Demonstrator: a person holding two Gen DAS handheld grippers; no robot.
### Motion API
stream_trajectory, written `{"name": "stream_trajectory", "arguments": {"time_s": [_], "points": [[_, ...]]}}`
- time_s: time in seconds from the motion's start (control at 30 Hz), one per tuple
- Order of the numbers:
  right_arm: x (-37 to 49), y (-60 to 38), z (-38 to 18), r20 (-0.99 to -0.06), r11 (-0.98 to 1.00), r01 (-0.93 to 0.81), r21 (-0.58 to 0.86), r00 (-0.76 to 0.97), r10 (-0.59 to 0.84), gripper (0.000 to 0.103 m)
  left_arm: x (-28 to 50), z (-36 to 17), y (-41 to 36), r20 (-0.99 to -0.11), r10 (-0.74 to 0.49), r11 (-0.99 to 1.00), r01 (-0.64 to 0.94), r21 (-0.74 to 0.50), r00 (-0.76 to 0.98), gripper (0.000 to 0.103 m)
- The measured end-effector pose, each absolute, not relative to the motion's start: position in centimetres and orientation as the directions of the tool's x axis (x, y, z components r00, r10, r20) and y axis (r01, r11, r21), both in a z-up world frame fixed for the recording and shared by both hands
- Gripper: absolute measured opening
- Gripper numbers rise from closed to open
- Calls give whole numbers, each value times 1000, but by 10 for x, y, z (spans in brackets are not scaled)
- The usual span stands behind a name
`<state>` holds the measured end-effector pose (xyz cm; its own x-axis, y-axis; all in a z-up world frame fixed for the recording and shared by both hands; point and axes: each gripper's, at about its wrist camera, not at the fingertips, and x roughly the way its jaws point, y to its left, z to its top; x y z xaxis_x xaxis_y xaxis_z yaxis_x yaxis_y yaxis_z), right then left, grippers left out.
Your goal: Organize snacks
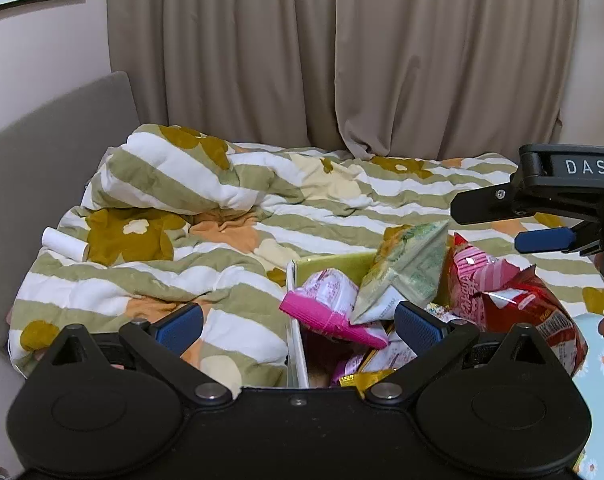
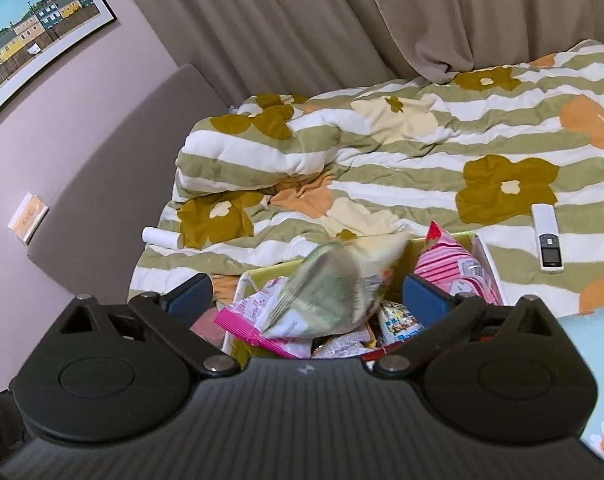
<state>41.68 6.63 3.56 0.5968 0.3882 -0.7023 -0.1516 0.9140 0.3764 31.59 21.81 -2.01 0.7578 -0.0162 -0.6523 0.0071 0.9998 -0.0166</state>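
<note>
Bedroom, striped quilt [image 2: 401, 152] on bed. Right claw [image 2: 307, 300] spread wide, holding nothing, right over snack box [image 2: 486, 264]; green bag [image 2: 329, 288] blurred, likely mid-drop into it. Left claw [image 1: 300, 326] also spread, empty, at box's near-left edge. Next: prob. fetch another pkt; none seen loose on quilt.

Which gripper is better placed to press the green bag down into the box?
Probably right: the green bag sits centred between the right gripper pads; the left gripper straddles the box wall.
</note>
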Motion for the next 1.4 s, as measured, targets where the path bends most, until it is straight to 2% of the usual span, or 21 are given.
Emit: {"name": "stream_trajectory", "arguments": {"time_s": [0.2, 0.47, 0.7, 0.87, 1.03, 1.4], "points": [[393, 58, 54, -670, 918, -188, 348, 636, 384, 103, 299, -8, 207, -633, -2, 1000, 1, -2, 774, 103], [333, 23, 102, -568, 925, -259, 277, 733, 375, 103, 249, 30, 174, -559, 49, 999, -35, 36, 828, 103], [256, -21, 124, -516, 959, -236, 154, 809, 282, 103, 190, 46, 140, -511, 122, 992, -96, 78, 851, 103], [210, -53, 125, -497, 973, -194, 125, 837, 231, 103, 148, 47, 119, -491, 166, 986, -132, 103, 855, 103], [174, -75, 118, -505, 988, -134, 81, 849, 156, 103, 119, 44, 98, -484, 151, 988, -122, 90, 862, 103], [115, -112, 78, -591, 1000, -18, 16, 806, 24, 103, 83, 25, 55, -485, 73, 997, -48, 63, 871, 103]]}}
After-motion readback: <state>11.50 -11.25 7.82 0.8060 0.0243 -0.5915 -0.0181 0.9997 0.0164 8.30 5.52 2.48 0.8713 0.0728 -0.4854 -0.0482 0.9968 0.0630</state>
